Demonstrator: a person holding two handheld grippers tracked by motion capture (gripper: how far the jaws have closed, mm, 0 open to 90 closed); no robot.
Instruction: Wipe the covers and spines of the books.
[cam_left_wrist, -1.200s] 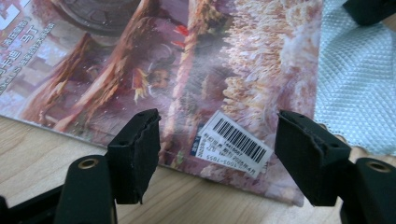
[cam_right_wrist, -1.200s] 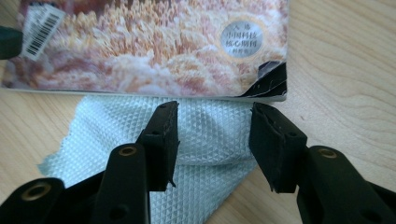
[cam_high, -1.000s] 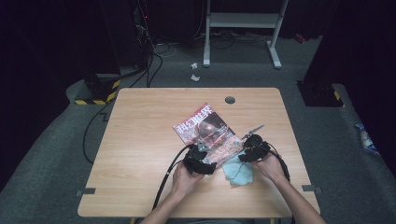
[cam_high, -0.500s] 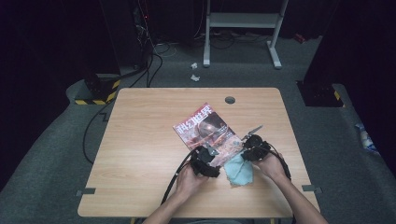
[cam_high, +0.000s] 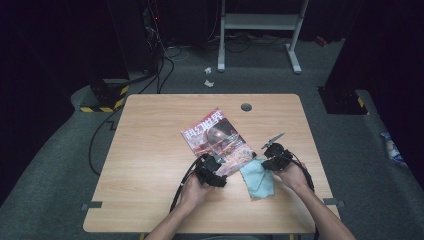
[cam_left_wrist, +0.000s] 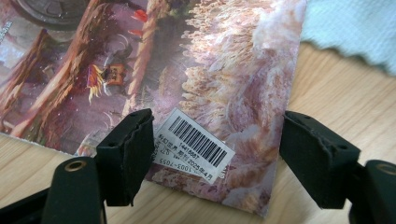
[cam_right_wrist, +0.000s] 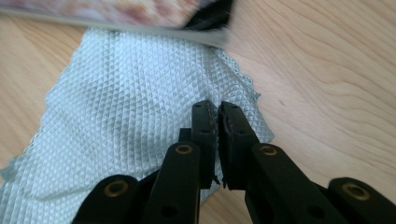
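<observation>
A magazine (cam_high: 217, 140) with a red and purple cover lies slanted on the wooden table (cam_high: 150, 150). My left gripper (cam_high: 222, 165) stands open at its near corner. In the left gripper view the jaws (cam_left_wrist: 217, 158) straddle that corner and its barcode label (cam_left_wrist: 194, 149) without touching. A pale blue waffle cloth (cam_high: 257, 179) lies flat just right of the magazine, one end tucked under it (cam_right_wrist: 116, 11). My right gripper (cam_high: 265, 164) has just been closing. Its jaws (cam_right_wrist: 218, 116) are now shut on the cloth (cam_right_wrist: 130, 116) near its right edge.
A small grey metal piece (cam_high: 272, 140) lies on the table beyond the right hand. A round cable hole (cam_high: 246, 106) sits near the far edge. Behind the table are a white stand (cam_high: 260, 22), floor cables and a yellow-black striped base (cam_high: 102, 102).
The left hand has shifted a little at the magazine's near corner. The right hand stays in place at the cloth.
</observation>
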